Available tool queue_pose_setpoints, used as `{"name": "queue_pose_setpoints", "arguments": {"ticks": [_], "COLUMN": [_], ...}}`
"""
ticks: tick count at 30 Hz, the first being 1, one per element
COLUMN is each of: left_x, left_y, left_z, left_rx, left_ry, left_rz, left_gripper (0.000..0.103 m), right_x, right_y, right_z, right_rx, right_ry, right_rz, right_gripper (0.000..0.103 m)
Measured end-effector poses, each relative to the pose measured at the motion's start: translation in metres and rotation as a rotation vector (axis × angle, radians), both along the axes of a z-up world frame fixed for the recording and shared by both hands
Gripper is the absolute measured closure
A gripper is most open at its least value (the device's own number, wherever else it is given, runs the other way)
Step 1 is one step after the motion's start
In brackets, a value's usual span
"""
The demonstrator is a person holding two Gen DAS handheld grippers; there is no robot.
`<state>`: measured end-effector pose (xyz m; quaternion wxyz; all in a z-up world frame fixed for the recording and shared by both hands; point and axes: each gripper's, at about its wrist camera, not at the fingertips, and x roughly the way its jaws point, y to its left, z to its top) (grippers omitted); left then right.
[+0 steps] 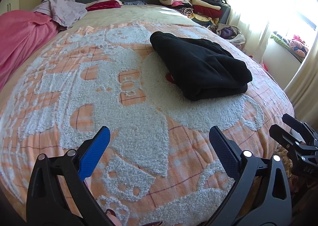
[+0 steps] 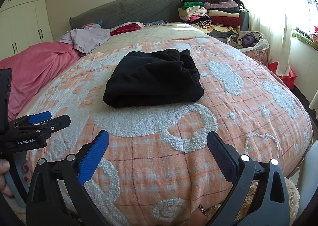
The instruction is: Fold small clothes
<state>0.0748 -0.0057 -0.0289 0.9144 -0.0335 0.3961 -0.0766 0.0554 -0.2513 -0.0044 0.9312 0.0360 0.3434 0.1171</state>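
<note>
A black garment [image 1: 200,66] lies folded into a thick bundle on the orange and white bedspread [image 1: 119,106]. It also shows in the right wrist view [image 2: 153,80], in the middle of the bed. My left gripper [image 1: 159,136] is open and empty, held above the bedspread, short of the garment. My right gripper [image 2: 158,140] is open and empty near the bed's front edge. The right gripper [image 1: 278,124] shows at the right edge of the left wrist view. The left gripper [image 2: 51,118] shows at the left edge of the right wrist view.
A pink blanket [image 2: 39,66] and a crumpled lilac cloth [image 2: 89,37] lie at the bed's left. Stacked folded clothes [image 2: 214,15] stand at the back right beside the grey headboard [image 2: 129,11]. A bag of clothes [image 2: 248,41] and a curtained window [image 2: 268,7] are at the right.
</note>
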Motion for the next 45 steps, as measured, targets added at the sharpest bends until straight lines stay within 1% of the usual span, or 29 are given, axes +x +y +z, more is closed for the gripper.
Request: {"name": "queue_pose_setpoints", "arguments": {"ticks": [25, 32, 35, 38, 40, 42, 44, 45], "left_x": [-0.001, -0.001, -0.001, 0.000, 0.001, 0.003, 0.006, 0.008], "left_y": [0.000, -0.005, -0.006, -0.005, -0.003, -0.001, 0.006, 0.012], "left_z": [0.002, 0.003, 0.002, 0.000, 0.000, -0.001, -0.002, -0.001], "left_rx": [0.001, 0.019, 0.013, -0.014, -0.019, -0.019, -0.037, -0.041], "left_ry": [-0.004, -0.013, -0.011, 0.007, 0.015, 0.025, 0.041, 0.045], "left_rz": [-0.005, -0.019, -0.028, -0.049, -0.045, -0.033, -0.018, -0.010], "left_gripper": [0.010, 0.010, 0.010, 0.010, 0.010, 0.010, 0.010, 0.010], "right_x": [0.000, -0.001, -0.001, -0.002, -0.003, -0.004, -0.007, -0.010], "right_y": [-0.001, -0.002, -0.003, -0.006, -0.009, -0.015, -0.027, -0.039], "right_z": [0.000, -0.001, -0.001, -0.001, 0.000, 0.001, 0.003, 0.006], "right_rx": [0.001, 0.003, 0.004, 0.008, 0.010, 0.010, 0.011, 0.013], "right_ry": [0.000, 0.000, 0.002, 0.002, 0.000, -0.004, -0.011, -0.018], "right_rz": [-0.002, -0.006, -0.010, -0.020, -0.031, -0.058, -0.100, -0.137], "right_gripper": [0.005, 0.005, 0.005, 0.005, 0.005, 0.005, 0.005, 0.005]}}
